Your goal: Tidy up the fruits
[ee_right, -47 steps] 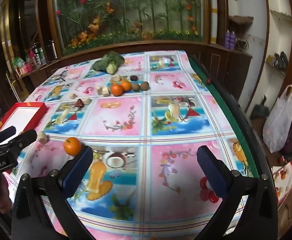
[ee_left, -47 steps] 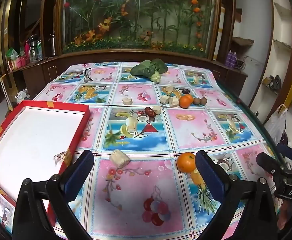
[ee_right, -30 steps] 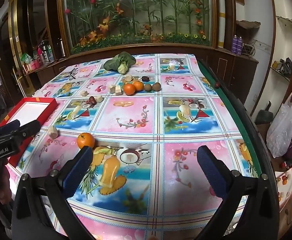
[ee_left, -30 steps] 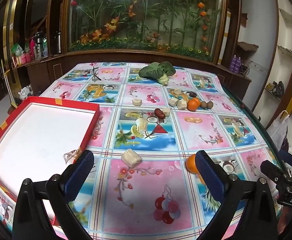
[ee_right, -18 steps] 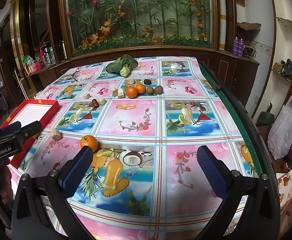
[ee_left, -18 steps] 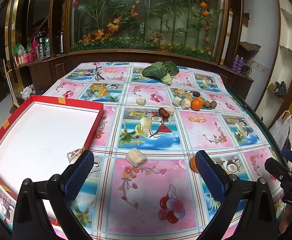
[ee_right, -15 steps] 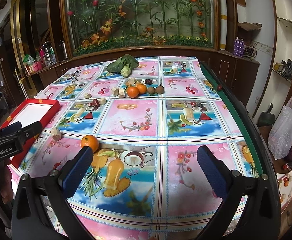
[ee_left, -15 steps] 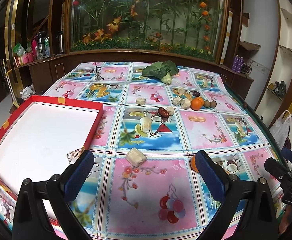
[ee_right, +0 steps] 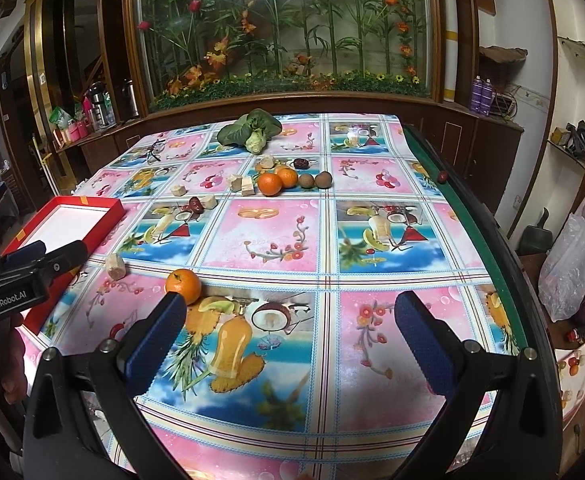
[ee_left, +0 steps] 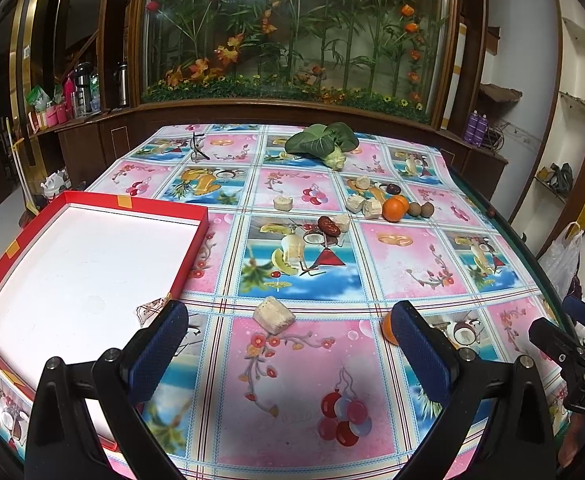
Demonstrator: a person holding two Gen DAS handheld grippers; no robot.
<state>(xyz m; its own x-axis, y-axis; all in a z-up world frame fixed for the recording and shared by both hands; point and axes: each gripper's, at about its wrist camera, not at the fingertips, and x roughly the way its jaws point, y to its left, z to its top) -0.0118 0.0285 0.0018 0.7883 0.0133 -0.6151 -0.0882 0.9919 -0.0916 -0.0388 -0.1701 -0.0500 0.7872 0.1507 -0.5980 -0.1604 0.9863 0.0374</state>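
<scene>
My left gripper (ee_left: 288,340) is open above the table's near edge, nothing between its blue pads. A pale cut fruit chunk (ee_left: 273,315) lies just ahead of it. A near orange (ee_left: 388,326) is half hidden behind its right finger. My right gripper (ee_right: 290,330) is open too, and the same orange (ee_right: 183,286) sits just beyond its left fingertip. A red tray with a white floor (ee_left: 72,276) lies at the left, empty. Farther back lie two oranges (ee_right: 276,180), two brown round fruits (ee_right: 315,180), a dark red date (ee_left: 329,226) and several pale chunks (ee_left: 362,206).
A leafy green vegetable (ee_left: 320,145) lies at the far end, with spectacles (ee_left: 198,148) to its left. A small red fruit (ee_right: 441,176) rests on the green table rim. A white plastic bag (ee_right: 572,256) hangs off the right side. A wooden cabinet with a plant display stands behind.
Both grippers have drawn back and risen, so the table contents sit farther off and more of the red tray shows. The near orange has slipped behind my left gripper's right finger. Both stay open.
</scene>
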